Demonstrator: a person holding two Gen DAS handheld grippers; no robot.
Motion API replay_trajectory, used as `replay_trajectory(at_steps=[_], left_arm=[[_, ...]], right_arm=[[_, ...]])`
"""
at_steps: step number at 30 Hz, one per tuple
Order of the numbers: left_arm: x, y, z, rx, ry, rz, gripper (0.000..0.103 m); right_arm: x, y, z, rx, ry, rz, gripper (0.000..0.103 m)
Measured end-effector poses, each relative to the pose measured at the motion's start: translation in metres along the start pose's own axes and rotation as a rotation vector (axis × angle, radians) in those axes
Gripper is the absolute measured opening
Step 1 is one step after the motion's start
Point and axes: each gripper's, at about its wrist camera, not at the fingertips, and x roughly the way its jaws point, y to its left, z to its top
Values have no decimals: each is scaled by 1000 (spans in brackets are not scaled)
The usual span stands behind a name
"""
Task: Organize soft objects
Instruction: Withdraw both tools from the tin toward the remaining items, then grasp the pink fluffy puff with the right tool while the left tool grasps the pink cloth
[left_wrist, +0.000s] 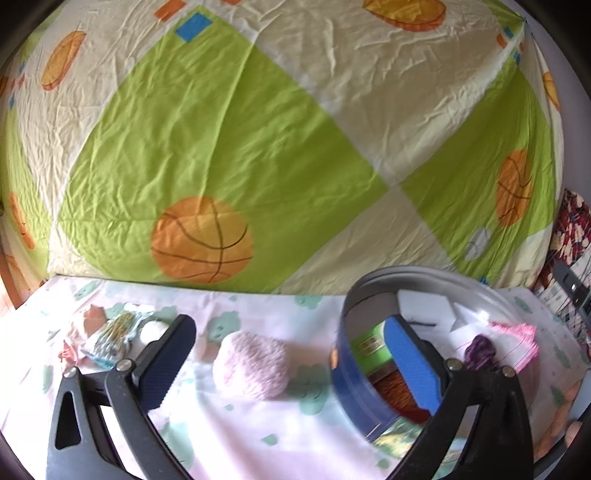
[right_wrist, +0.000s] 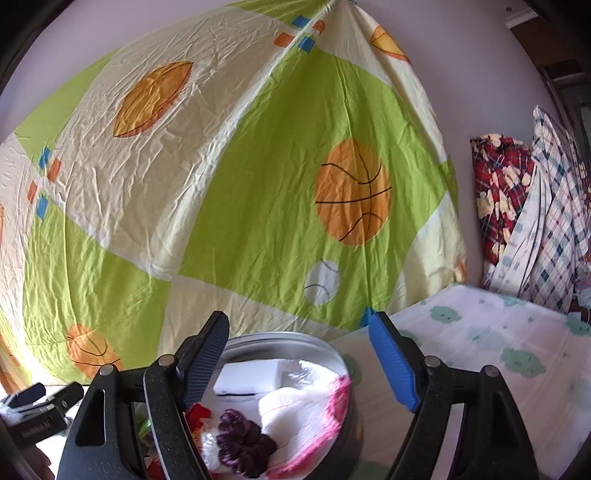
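A smooth metal tin (right_wrist: 280, 341) holds knitted cloth (right_wrist: 299, 413); the hanging sheet (left_wrist: 236, 122) is crinkled cloth.

Pink knitted bundle (left_wrist: 253, 365) lying on the sheet beside round tin (left_wrist: 345, 373); tin holding purple scrunchie (right_wrist: 242, 445), pink-edged cloth (right_wrist: 314, 417).

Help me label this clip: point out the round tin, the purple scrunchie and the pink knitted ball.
round tin (left_wrist: 347, 373), left wrist view, its blue outer wall.
purple scrunchie (right_wrist: 242, 441), right wrist view, middle of its folds.
pink knitted ball (left_wrist: 253, 363), left wrist view, centre of its top.
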Motion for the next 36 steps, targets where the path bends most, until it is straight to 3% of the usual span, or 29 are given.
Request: replay_trajectory(at_steps=[10,18,23,28,36], left_arm=[[-4,28,-21,41,-32,134,103],[-11,43,-27,114,-57,171,103],[-11,62,-27,122,-51,189,103],[-11,84,-29,144,-44,210,103],[-10,135,-27,72,-30,235,103]], right_arm=[[-7,19,-20,-45,-41,7,80],[-15,25,-23,-54,-63,-18,80],[-19,31,-30,-14,-4,-21,80],[-32,49,-37,-46,-10,-8,80],[-36,93,-51,-72,22,54,80]])
